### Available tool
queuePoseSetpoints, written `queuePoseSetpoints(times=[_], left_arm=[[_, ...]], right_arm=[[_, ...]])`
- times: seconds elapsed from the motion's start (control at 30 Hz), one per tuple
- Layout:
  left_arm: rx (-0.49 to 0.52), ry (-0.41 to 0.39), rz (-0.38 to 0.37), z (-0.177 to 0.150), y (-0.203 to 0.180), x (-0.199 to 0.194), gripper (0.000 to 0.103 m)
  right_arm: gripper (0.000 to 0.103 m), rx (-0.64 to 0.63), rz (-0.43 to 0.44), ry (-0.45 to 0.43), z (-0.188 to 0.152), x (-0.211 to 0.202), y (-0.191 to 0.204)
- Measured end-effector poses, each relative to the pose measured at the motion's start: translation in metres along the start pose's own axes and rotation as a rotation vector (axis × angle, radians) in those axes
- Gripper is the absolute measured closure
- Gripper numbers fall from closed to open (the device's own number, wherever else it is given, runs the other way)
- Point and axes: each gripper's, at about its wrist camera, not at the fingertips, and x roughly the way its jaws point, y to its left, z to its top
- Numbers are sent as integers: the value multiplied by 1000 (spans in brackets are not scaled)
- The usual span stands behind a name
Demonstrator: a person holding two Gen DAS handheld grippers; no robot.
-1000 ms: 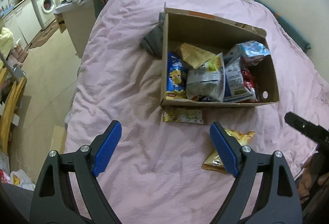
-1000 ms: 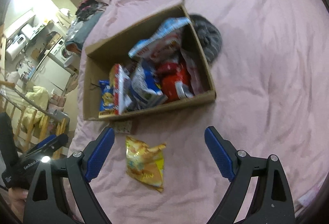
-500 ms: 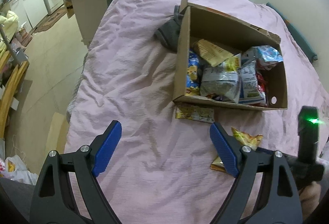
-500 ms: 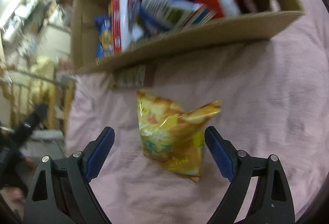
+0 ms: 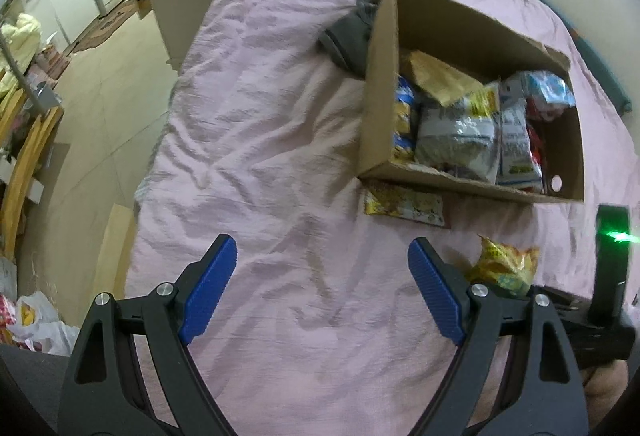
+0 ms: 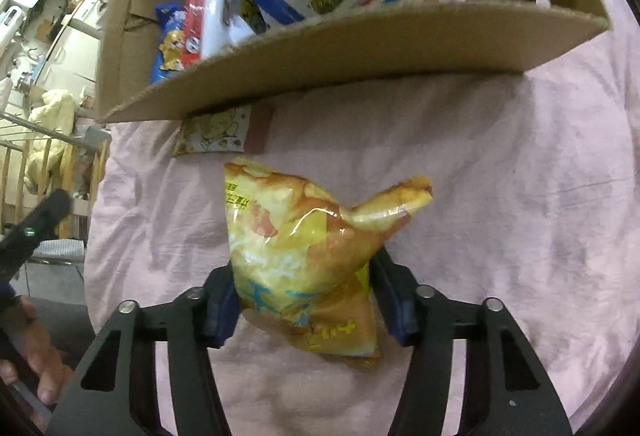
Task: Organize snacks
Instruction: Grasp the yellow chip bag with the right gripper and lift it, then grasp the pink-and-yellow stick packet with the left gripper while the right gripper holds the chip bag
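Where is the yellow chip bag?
In the right wrist view, the yellow chip bag sits squeezed between the right gripper fingers, just before the cardboard box.

A bed covered with a wrinkled pink sheet (image 5: 272,140) filled most of both views. A cardboard box (image 5: 378,108) sat on it at the upper right of the left view, with a grey cloth (image 5: 348,40) against its far left corner. A flat yellow packet (image 5: 404,202) lay partly under the box's near edge. A yellow chip bag (image 6: 304,256) sat below it, at the centre of the right view.
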Motion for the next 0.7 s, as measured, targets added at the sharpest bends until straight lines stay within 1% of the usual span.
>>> queuePoseSetpoints(times=[0.03,0.2,0.3,0.4,0.53,0.7], left_arm=[[17,-2,2,-1,-5,2,18],[82,-30,23,2,-26,8,18],[117,-42,43,4,-39,16,18],[150,-46,46,3,-51,23,18],[166,-57,36,2,-61,31,18],[140,-26,-5,5,-69,62,18]], right_arm=[[53,3,12,-4,0,-3,-1],[57,6,44,-40,-1,-18,-7],[57,10,53,-60,-2,-27,-13],[57,27,60,-80,-4,-35,-21],[57,55,65,-112,-8,-47,-32],[57,88,78,-133,-10,-55,-40]])
